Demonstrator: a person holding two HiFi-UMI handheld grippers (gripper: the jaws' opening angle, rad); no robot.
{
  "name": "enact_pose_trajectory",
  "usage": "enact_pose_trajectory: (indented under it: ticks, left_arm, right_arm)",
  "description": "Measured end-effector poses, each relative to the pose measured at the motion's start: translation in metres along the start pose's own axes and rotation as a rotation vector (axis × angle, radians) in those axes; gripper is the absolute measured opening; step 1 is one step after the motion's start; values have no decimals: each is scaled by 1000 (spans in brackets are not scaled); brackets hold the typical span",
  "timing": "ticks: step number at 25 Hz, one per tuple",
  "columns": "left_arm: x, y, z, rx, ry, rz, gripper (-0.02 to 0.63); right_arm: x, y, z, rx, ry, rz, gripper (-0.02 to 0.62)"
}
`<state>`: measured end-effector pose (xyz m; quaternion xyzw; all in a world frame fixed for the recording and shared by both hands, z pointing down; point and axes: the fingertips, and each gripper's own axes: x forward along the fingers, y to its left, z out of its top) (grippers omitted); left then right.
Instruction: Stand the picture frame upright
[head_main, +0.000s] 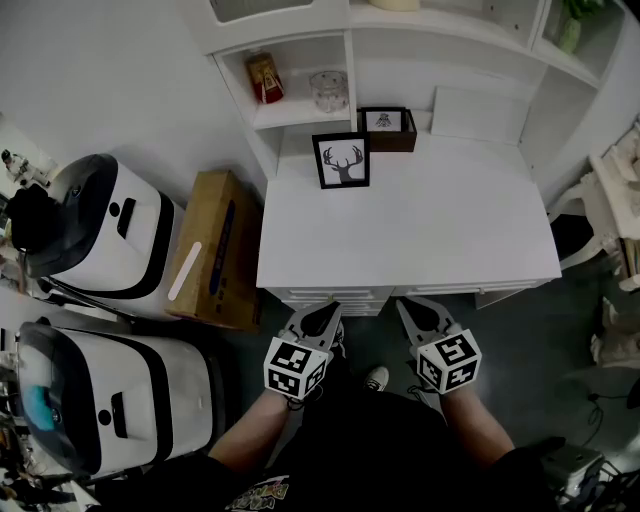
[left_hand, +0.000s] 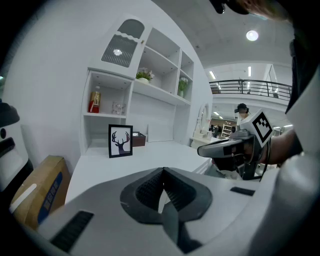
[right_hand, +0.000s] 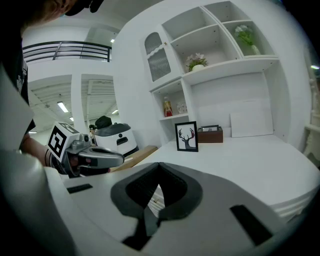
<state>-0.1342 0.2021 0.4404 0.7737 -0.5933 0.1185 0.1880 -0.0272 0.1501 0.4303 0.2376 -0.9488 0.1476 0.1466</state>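
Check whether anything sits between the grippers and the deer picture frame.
Nothing visible. Only bare desktop lies between the left gripper, the right gripper and the picture frame, already upright. The brown box sits behind it.

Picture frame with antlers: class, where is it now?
In the head view the picture frame stands upright at the back left of the desk, just in front and left of a small brown box.

White tabletop (head_main: 420, 230) against white wall (head_main: 120, 90); white shelf hutch (head_main: 300, 60) along back. Drawers (head_main: 340, 297) under front edge. Dark grey floor (head_main: 520, 340). Cardboard box (head_main: 215, 250) beside tabletop's left edge; two white rounded machines (head_main: 110, 240) beyond. Round ceiling light (left_hand: 252, 35), mezzanine railing (left_hand: 250, 85) far off.
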Motion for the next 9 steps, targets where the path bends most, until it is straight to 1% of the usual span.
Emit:
enact_pose_trajectory:
  ticks: [9]
  left_arm:
    - [5,1,1,-5,-1,-1,6]
  right_arm:
    - [2,-5,-2,9,0,-6,3]
